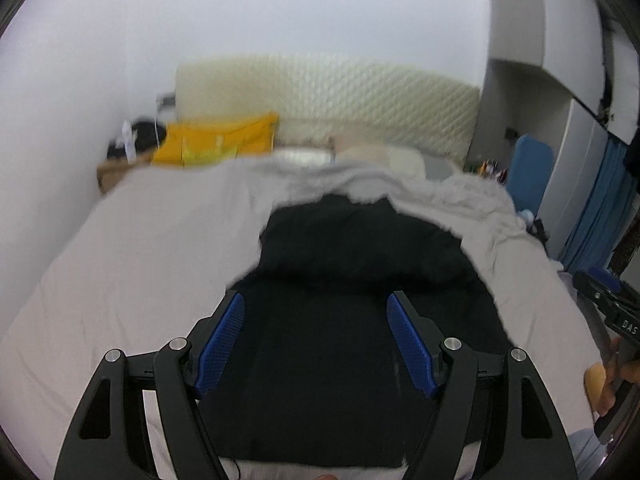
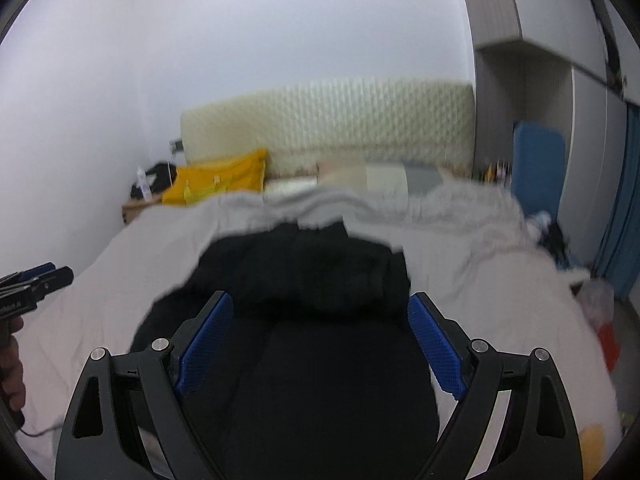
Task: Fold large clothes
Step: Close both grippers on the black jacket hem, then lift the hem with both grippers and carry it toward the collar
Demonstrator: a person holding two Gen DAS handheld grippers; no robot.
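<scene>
Bed (image 1: 132, 248), grey sheet, fills both views; padded headboard (image 1: 328, 96) at 12 o'clock, yellow bag (image 1: 216, 140) at 11 by the bedside. Both pictures blurred, fine detail unreliable.

Black garment (image 1: 352, 320) lies on the sheet directly ahead of both my claws, running from 6 o'clock up toward 12. Near half reads as a flat, fairly straight-sided panel. Far half is a thicker bunched mass; in the right wrist view it looks doubled over on itself, with a loose flap trailing out at 9 o'clock. I cannot tell which part of the garment that is.

Judgement: some folding appears done, since the near panel is narrow and smooth. Remaining: flatten or fold the bunched far end, tuck the stray flap, then close the length into a compact stack. Roughly mid-task, not finished.

Left gripper (image 1: 316, 344): blue pads wide apart, nothing between them, held above the cloth. Right gripper (image 2: 320, 344): pads likewise spread, empty, also clear of the cloth. Neither claw grips the garment at present.
</scene>
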